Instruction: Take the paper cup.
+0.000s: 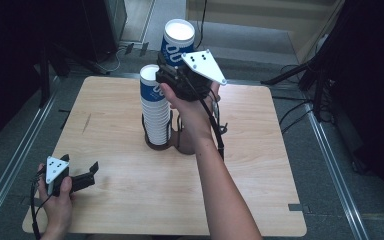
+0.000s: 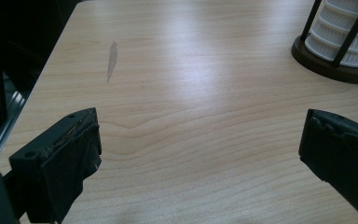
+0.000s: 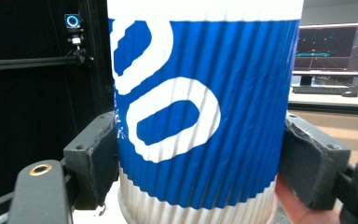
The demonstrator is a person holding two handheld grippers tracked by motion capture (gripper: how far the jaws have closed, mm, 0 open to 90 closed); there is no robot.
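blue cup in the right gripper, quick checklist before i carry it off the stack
1. Grip: the right gripper has both pads pressed on the blue cup: ok.
2. Cup upright, open end up: ok.
3. Cup lifted above the cup stack; whether it is wholly free of the top cup: cannot tell.
4. Stack standing straight in its dark holder: ok.
5. Left gripper open, holding nothing, low at the near left of the table, away from the stack: ok.
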